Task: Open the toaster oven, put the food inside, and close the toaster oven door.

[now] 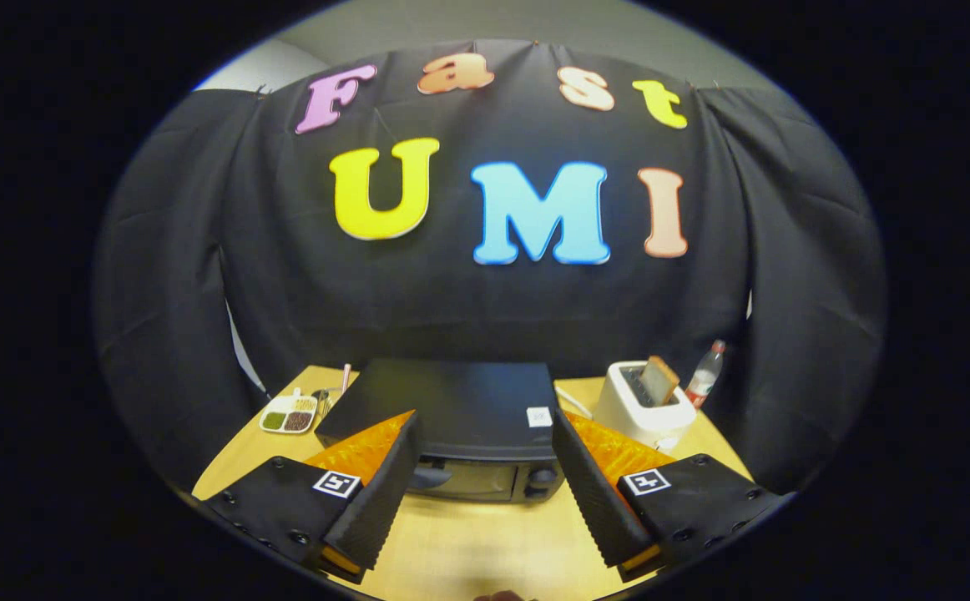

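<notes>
My gripper [485,492] is spread wide, holding nothing, hovering over the desk's [485,542] near edge. The oven [472,434] sits mid-desk, just ahead, door shut. Looks heavy and rigid; I'd hook the door's top handle, though it's hard to make out.

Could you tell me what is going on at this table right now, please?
A person's handheld gripper hangs above the wooden table with its fingers wide open, holding nothing. Just ahead, between the fingers, sits the black toaster oven with its door closed, so the task seems not yet begun. Beside the oven stand a white toaster with a slice of bread in it and a bottle; on the other side lies a divided dish.
</notes>
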Demonstrator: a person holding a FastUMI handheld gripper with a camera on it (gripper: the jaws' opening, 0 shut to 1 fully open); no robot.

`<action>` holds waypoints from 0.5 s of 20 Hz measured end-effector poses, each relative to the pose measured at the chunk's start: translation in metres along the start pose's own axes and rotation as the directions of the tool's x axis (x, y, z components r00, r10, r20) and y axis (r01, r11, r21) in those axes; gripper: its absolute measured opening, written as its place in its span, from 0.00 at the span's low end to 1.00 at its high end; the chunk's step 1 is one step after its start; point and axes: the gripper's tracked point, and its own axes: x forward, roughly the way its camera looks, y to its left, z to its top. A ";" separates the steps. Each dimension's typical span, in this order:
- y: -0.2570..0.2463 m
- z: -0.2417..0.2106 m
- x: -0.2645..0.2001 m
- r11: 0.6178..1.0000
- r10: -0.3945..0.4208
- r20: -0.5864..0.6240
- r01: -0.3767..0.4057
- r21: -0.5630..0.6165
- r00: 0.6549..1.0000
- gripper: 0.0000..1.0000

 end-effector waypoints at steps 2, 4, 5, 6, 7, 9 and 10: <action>-0.022 0.032 -0.020 1.000 -0.028 0.097 0.028 0.001 0.995 0.98; -0.041 0.063 -0.044 0.999 -0.049 0.204 0.052 -0.011 0.978 0.98; -0.051 0.074 -0.056 0.997 -0.059 0.247 0.068 -0.028 0.967 0.98; -0.058 0.079 -0.066 0.995 -0.063 0.276 0.081 -0.051 0.959 0.98; -0.065 0.080 -0.075 0.993 -0.072 0.289 0.096 -0.070 0.955 0.98; -0.070 0.068 -0.088 0.992 -0.083 0.276 0.105 -0.065 0.957 0.98; -0.075 0.058 -0.095 0.993 -0.092 0.260 0.109 -0.050 0.961 0.98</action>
